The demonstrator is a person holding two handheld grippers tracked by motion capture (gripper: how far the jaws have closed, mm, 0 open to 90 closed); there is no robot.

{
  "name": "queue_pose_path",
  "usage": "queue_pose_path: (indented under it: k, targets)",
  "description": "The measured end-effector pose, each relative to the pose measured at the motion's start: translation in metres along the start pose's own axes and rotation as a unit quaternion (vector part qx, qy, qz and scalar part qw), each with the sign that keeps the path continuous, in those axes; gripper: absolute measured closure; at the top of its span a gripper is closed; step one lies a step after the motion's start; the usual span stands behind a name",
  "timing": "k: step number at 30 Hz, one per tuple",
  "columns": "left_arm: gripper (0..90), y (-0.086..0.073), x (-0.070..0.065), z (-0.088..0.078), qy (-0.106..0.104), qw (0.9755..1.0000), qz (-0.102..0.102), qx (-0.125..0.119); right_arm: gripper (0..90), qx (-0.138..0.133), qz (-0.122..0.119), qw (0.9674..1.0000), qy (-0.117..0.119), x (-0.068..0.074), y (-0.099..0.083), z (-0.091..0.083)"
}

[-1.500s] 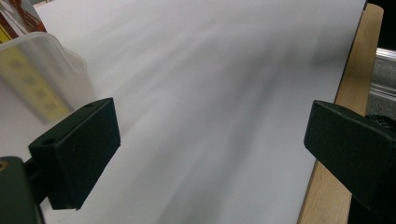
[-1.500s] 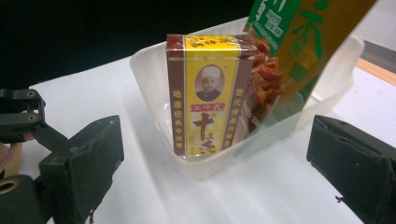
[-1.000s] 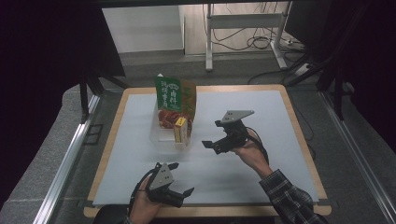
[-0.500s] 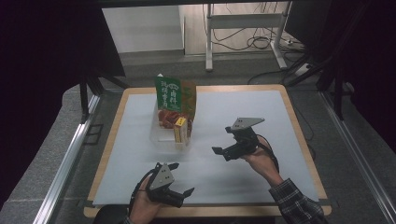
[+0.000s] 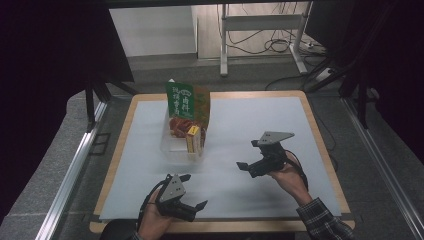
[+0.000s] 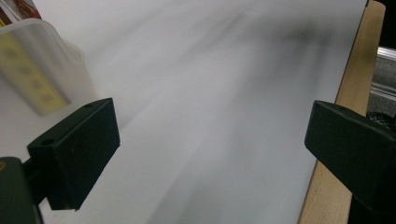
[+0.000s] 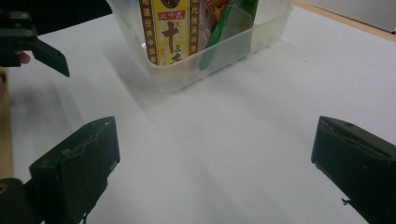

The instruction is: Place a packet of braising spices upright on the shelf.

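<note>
A clear plastic bin stands left of the table's middle. In it are a tall green packet, a red snack packet and a yellow box. The right gripper view looks at the bin with the yellow box upright inside. My right gripper hovers open to the right of the bin, nothing between its jaws. My left gripper is open near the table's front edge, over bare white surface, with the bin's corner at upper left.
A white mat covers the wooden table, whose edge runs along the right of the left gripper view. A metal stand and cables are on the floor behind. The left gripper appears at far left in the right gripper view.
My right gripper has drawn back from the bin, toward the right and the front of the table. The left gripper has stayed put.
</note>
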State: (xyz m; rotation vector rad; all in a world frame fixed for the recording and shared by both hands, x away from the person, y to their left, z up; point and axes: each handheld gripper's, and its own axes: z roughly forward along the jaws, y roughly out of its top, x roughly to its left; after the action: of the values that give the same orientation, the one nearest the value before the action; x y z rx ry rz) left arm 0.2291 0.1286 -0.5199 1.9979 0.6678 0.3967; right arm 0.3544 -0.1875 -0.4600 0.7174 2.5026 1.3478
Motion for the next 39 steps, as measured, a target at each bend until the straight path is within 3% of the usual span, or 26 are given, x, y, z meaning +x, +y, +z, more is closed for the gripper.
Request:
queue_pose_path:
  k: [10, 18, 23, 39]
  targets:
    - [2.2, -0.001, 0.005, -0.003, 0.005, 0.9999, -0.015, -0.004, 0.3, -0.001, 0.001, 0.9999, -0.013, 0.001, -0.01, -0.018]
    - [2.2, -0.001, 0.008, -0.004, -0.007, 0.9994, -0.034, -0.006, 0.3, -0.003, -0.006, 0.9997, -0.022, 0.005, -0.023, -0.03]
    - [1.3, -0.001, 0.011, -0.007, -0.01, 0.9985, -0.05, -0.02, 0.3, -0.008, -0.005, 0.9997, -0.025, 0.007, -0.033, -0.038]
    - [0.7, -0.003, 0.018, -0.011, 0.018, 0.9977, -0.064, -0.012, 0.4, -0.025, 0.026, 0.9979, -0.054, 0.004, -0.063, -0.067]
